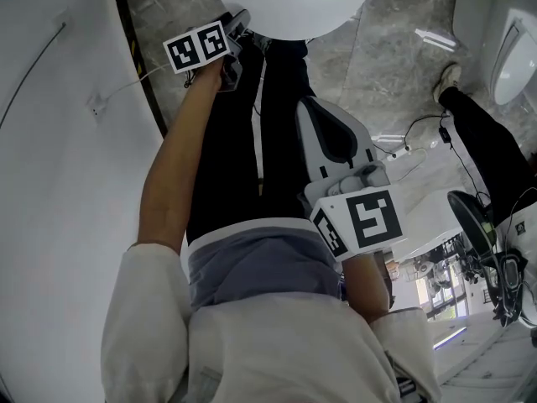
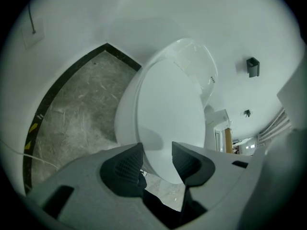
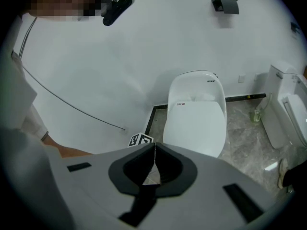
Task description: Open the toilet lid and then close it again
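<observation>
The left tool is held out in front at the end of a bare, outstretched left forearm, and its jaws stand apart. The right tool sits close to the body, near the waist. It points forward, with its jaws pressed together and nothing between them.

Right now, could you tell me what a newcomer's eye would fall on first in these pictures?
The white toilet lid, shut, fills the left gripper view, with the left tool open just before its front edge. The right tool is shut and held farther back, and a second toilet stands to the right.
</observation>
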A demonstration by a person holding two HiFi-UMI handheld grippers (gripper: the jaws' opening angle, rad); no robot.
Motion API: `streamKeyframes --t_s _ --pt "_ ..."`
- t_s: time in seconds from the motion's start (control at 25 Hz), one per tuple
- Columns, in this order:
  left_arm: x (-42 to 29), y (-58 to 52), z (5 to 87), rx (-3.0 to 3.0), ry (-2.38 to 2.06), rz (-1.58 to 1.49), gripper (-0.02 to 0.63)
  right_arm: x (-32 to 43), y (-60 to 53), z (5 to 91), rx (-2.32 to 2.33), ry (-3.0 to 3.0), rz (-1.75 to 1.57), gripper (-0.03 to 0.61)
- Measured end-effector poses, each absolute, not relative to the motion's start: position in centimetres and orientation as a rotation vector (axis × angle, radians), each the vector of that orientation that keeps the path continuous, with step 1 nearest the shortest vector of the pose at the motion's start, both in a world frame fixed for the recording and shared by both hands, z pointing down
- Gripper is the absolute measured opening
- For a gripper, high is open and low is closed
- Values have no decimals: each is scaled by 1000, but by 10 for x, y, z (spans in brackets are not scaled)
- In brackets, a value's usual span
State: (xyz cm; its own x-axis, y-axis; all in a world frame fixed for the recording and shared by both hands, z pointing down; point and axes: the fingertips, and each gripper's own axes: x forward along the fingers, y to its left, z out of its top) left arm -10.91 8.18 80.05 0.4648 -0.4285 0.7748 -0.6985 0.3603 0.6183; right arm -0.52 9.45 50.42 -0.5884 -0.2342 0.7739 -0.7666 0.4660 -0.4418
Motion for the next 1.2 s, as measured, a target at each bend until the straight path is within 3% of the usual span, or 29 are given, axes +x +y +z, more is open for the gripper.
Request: streamKeyframes --t_s 0.24,1.2 --pt "-113 82 789 1270 -1153 213 143 -9 94 494 837 -2087 1060 11" --pt "-119 77 721 1349 -1155 171 94 -13 93 434 910 -2142 963 11"
